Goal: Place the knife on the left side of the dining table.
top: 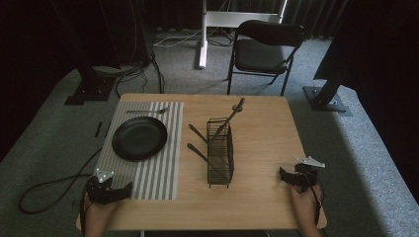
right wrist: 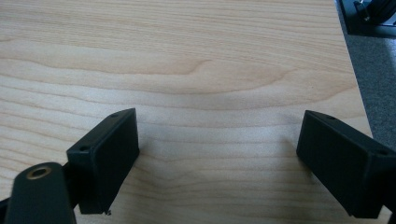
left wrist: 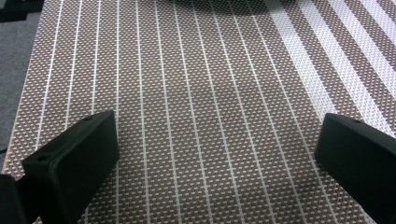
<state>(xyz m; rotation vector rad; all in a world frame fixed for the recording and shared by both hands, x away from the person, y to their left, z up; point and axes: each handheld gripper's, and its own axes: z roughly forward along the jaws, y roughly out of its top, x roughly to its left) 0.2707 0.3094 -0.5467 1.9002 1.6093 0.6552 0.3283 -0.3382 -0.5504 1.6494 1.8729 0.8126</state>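
Observation:
A black plate [top: 139, 138] lies on a striped placemat [top: 160, 168] on the left half of the wooden table [top: 262, 128]. A spoon [top: 147, 111] rests on the mat behind the plate. A black wire caddy [top: 220, 152] stands mid-table with several dark utensils [top: 232, 114] leaning out of it. My left gripper [top: 121, 191] is at the mat's near left corner; in the left gripper view it [left wrist: 217, 154] stands open over the weave, holding nothing. My right gripper [top: 286, 176] is at the table's near right edge, open over bare wood [right wrist: 217, 154].
A black folding chair [top: 264, 49] stands beyond the table's far edge. A white stand base [top: 207, 29] and cables [top: 143, 69] lie on the grey carpet behind. Dark frame legs [top: 326, 94] flank the table. A cable [top: 49, 187] trails left from my left gripper.

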